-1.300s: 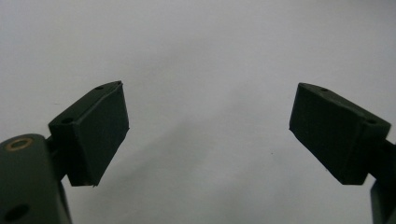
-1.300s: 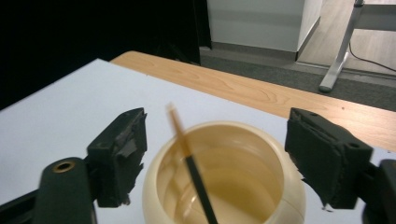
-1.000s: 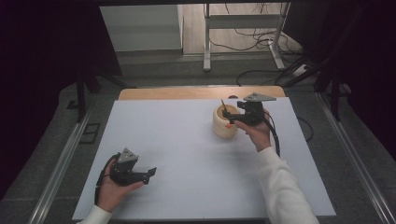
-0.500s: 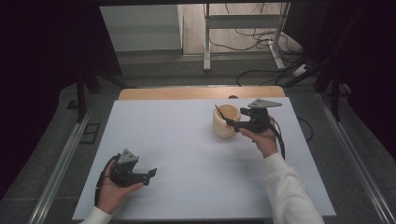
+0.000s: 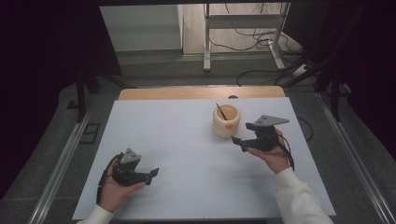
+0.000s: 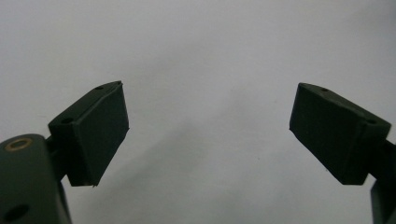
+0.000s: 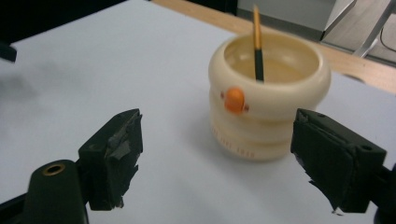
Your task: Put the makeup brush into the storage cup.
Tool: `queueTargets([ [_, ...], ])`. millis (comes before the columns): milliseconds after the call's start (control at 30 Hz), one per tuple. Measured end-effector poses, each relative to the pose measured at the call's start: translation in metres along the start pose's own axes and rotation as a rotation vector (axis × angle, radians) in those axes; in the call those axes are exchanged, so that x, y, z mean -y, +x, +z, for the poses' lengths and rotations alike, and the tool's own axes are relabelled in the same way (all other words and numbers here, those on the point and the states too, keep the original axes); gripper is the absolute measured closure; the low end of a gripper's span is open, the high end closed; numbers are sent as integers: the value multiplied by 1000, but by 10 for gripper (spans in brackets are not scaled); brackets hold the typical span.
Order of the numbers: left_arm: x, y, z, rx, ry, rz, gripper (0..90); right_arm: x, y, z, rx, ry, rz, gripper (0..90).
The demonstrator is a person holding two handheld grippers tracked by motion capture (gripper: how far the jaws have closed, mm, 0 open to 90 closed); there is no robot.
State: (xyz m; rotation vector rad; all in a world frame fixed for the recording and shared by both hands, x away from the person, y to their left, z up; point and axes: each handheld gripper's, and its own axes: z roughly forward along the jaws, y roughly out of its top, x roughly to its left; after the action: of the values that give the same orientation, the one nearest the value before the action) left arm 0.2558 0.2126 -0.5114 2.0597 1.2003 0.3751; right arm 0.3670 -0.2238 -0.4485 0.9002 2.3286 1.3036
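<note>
**Two open grippers, one little cup**

Two grippers are over the white table [image 5: 187,140], and each holds nothing. Nearest to the person is the left gripper [image 5: 153,172], low at the near left of the table. Its jaws are spread wide, with bare white table between them in the left gripper view.

Farther out, on the right, is the right gripper [image 5: 237,143]. Its jaws are spread wide too. It points at the cup [image 5: 226,120], which stands just past it, near but not touching.

The cup is cream, round and ringed like stacked donuts, with an orange bump [image 7: 234,99] on its side. It stands upright toward the far right of the table. A thin stick [image 7: 256,42] leans inside it, orange on top and dark lower down.

The cup looks hard and smooth, maybe slippery, and likely light. It could tip or break if pushed. A good hold would be across its middle rings, one jaw on each side. The stick looks stiff and very light, and could be pinched near its top.

Beyond the table lie a wood edge [image 5: 201,92] and a floor with cables [image 5: 252,74].
</note>
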Motion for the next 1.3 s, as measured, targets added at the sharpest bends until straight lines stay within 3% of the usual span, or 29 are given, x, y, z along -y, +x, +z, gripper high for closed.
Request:
queueTargets([
  [233,1,1,1,-6,4,-7,123,31,-2,-6,16,57,-8,166],
  [400,1,1,1,-9,4,-10,123,43,-1,-8,16,81,-11,164],
  [733,3,1,1,-13,5,-11,123,61,4,-25,2,74,29,166],
  [1000,9,2,-1,-18,6,-16,123,78,7,-45,19,62,49,172],
  [1300,13,4,-2,-21,12,-17,122,92,13,-51,15,102,19,177],
])
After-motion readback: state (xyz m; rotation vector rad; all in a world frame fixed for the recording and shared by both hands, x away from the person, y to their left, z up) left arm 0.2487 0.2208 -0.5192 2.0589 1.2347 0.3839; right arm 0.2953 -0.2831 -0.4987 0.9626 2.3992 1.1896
